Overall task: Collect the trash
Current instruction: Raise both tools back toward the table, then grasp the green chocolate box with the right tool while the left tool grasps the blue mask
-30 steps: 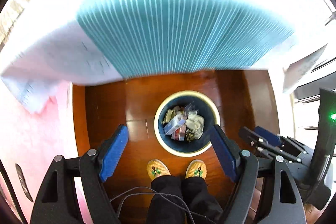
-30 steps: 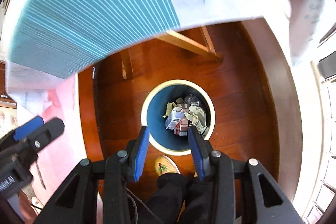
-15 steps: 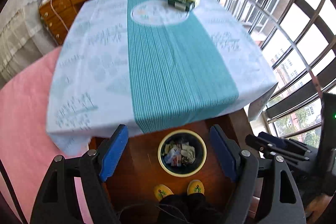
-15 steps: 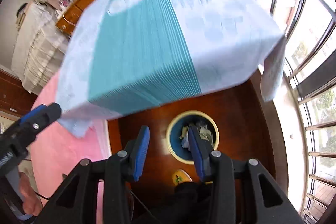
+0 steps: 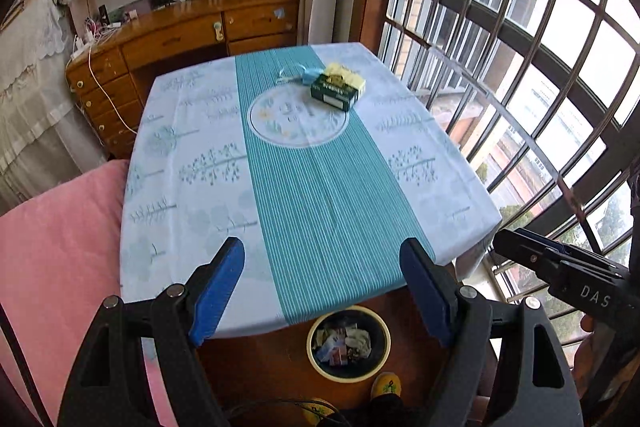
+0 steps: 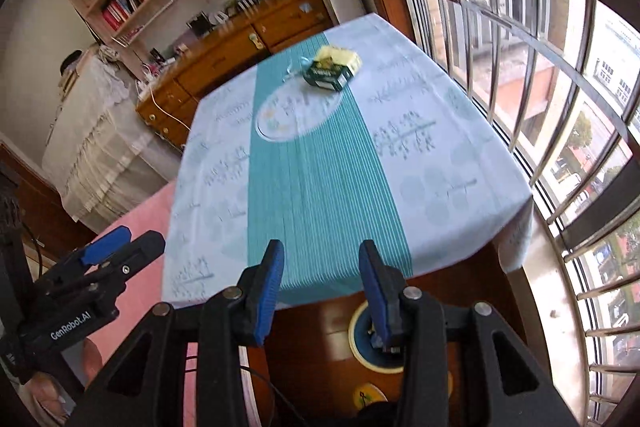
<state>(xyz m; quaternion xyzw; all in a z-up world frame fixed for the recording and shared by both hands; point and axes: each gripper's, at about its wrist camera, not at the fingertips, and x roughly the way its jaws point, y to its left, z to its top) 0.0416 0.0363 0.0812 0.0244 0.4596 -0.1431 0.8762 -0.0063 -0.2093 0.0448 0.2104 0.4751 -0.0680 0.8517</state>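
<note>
Left gripper (image 5: 322,291): jaws are being held wide apart, nothing between the blue pads; it is being carried above the near edge of the table and angled down across it.

Right gripper (image 6: 322,287): jaws are being held at a narrower gap, released, with nothing gripped; it is being carried alongside, over the same near edge.

Bin (image 5: 348,343): round, pale-rimmed, dark inside, standing on the wooden floor just below the table's near edge, between the grippers and the person's yellow slippers (image 5: 386,385). Crumpled papers and small packets are being kept in it.

Tablecloth (image 5: 200,163): pale, with a teal striped band down the middle; bare over its near half.

Remaining trash: a dark green box (image 5: 334,95) is lying at the far end of the cloth, touching a yellow item (image 5: 346,75) behind it, with a pale blue ribbon (image 5: 298,75) just beside them.

Step in hand, as judged: the reach towards the next piece is being started, both grippers empty.

Next move, as judged: one gripper is to be carried well forward across the table, lowered over the green box, and closed across its narrow sides before it is taken to the bin.
</note>
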